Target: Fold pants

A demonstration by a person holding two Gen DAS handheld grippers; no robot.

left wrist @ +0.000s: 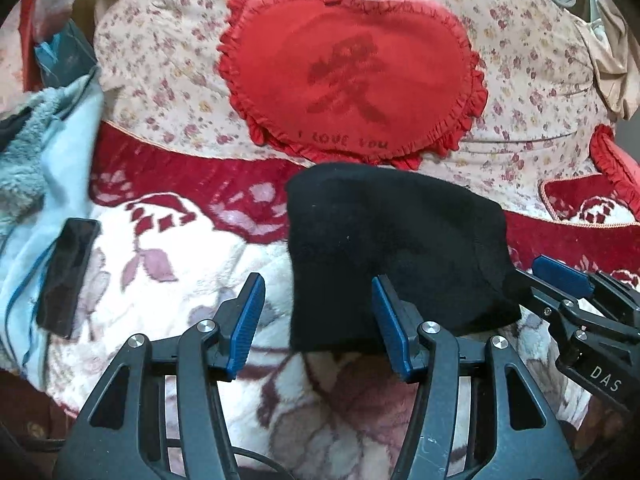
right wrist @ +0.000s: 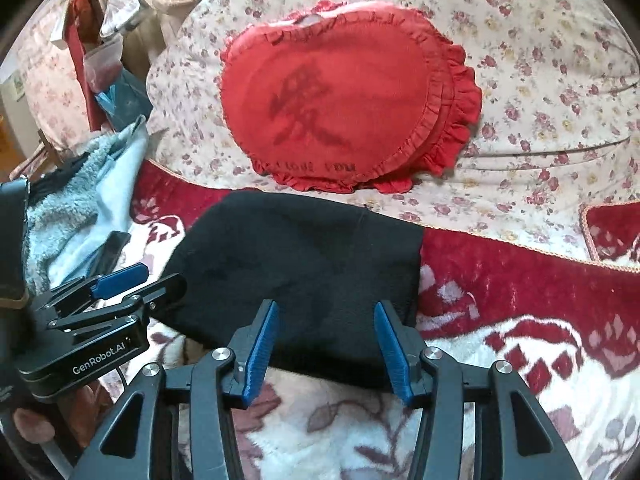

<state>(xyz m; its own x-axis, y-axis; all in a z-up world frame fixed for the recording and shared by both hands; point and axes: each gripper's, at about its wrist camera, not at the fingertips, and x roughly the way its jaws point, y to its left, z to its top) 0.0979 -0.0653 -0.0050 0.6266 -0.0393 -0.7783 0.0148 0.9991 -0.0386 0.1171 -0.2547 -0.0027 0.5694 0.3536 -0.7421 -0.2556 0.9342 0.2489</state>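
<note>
The black pants (left wrist: 396,248) lie folded into a compact bundle on the red and white floral blanket (left wrist: 160,264); they also show in the right wrist view (right wrist: 304,272). My left gripper (left wrist: 318,320) is open and empty, its fingers astride the bundle's near left edge. My right gripper (right wrist: 326,340) is open and empty, its fingers over the bundle's near right part. The right gripper also shows at the right of the left wrist view (left wrist: 568,280), and the left gripper at the left of the right wrist view (right wrist: 132,280).
A red heart-shaped cushion (left wrist: 352,72) rests on a floral pillow (left wrist: 532,92) behind the pants. A dark phone (left wrist: 68,276) lies on the blanket at left, beside a light blue fleece garment (left wrist: 48,160). Another red cushion (left wrist: 616,160) sits at right.
</note>
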